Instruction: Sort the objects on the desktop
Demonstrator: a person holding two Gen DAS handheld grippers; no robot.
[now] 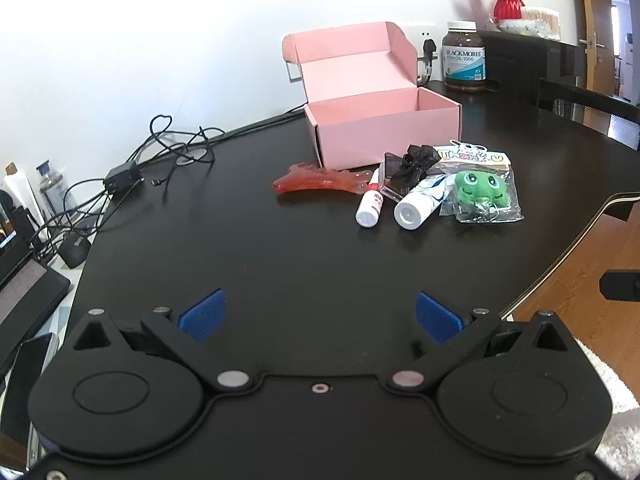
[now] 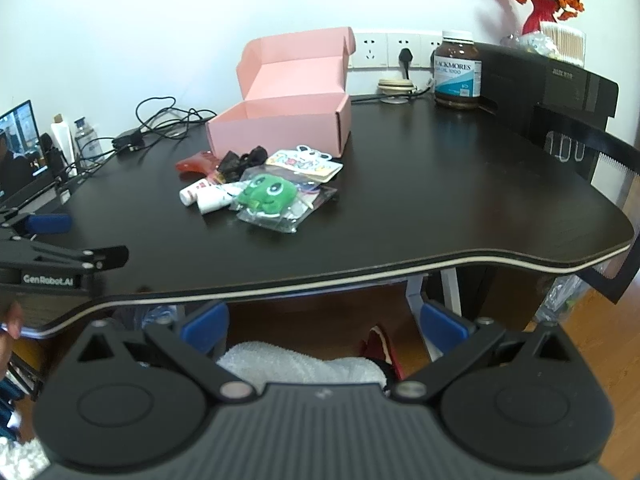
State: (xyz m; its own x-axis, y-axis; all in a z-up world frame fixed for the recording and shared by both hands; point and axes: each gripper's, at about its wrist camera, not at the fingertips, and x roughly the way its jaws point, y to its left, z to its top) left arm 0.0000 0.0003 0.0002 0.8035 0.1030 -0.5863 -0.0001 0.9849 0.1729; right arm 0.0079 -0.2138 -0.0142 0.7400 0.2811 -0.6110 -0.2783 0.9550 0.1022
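Observation:
An open pink box stands on the black desk. In front of it lies a small pile: a red hair clip, a black bow, a small white bottle, a white tube and a bagged green plush toy. My left gripper hovers open over the near desk, well short of the pile. My right gripper is open, below the desk's front edge, holding nothing.
A brown supplement jar and a red vase of orange flowers stand at the back right. Tangled cables and a charger lie at the left. A laptop sits beyond the left edge.

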